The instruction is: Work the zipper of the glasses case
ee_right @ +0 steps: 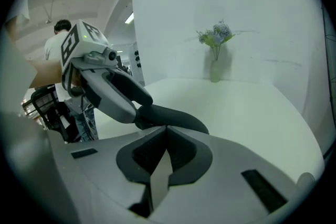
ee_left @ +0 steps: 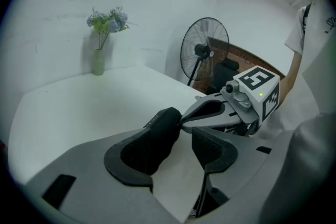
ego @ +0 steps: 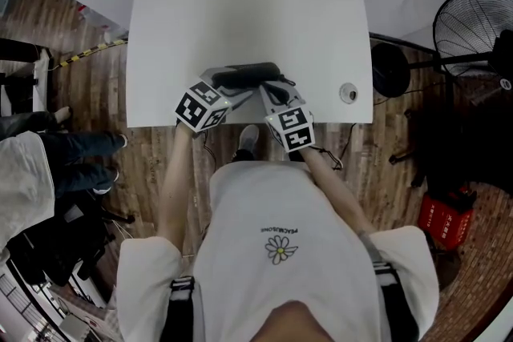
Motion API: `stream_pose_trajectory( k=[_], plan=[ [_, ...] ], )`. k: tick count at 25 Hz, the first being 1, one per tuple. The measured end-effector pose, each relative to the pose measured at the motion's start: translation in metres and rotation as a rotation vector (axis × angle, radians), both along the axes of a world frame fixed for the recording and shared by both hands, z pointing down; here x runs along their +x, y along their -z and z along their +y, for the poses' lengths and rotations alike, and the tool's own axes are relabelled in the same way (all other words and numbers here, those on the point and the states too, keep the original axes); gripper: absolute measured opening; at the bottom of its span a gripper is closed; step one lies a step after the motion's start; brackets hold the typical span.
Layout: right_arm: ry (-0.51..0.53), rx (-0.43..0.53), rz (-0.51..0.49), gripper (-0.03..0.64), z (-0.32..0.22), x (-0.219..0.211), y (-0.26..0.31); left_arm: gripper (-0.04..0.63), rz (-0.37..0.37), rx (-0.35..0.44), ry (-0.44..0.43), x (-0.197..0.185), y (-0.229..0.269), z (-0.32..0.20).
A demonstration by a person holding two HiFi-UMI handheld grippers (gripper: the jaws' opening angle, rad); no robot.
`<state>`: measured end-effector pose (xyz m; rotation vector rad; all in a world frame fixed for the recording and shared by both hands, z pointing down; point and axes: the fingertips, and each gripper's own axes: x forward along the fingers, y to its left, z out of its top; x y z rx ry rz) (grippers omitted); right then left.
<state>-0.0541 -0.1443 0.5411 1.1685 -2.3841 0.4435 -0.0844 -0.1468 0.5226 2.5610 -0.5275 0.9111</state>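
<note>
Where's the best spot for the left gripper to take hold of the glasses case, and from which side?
Grip the left end of the glasses case across its narrow width, coming from the left. It lies flat, lengthwise left to right, near the table edge, and the shut right gripper sits at its other end. The left gripper has open jaws at that left end.

Plain indoor workroom, more lab or studio than home. A bare white worktop stands against a blank white wall on a wood plank floor. A black standing fan is beside it. A red box and yellow-and-black striped tape lie on the floor. A small vase of flowers stands at the worktop's far edge. Another person's legs show at one side.
</note>
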Motion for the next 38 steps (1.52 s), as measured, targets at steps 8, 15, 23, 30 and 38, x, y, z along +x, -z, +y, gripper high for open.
stream_pose_trajectory(
  k=[8, 15, 23, 30, 38],
  plan=[
    [-0.017, -0.003, -0.009, 0.006, 0.004, 0.01, 0.009, 0.188, -0.034, -0.036, 0.012, -0.003, -0.014, 0.023],
    [-0.014, -0.008, 0.037, 0.006, -0.019, 0.022, 0.01, 0.169, -0.084, -0.057, -0.024, -0.004, -0.027, 0.043],
    [0.137, -0.051, 0.143, 0.006, -0.017, 0.018, -0.002, 0.129, -0.14, 0.013, 0.059, -0.011, -0.034, 0.03],
    [0.183, -0.126, 0.13, 0.006, -0.005, 0.01, -0.004, 0.141, -0.162, 0.065, 0.124, -0.015, -0.032, 0.012],
    [0.208, -0.127, 0.143, 0.006, 0.009, -0.005, -0.006, 0.177, -0.166, 0.063, 0.102, -0.005, -0.033, -0.031]
  ],
)
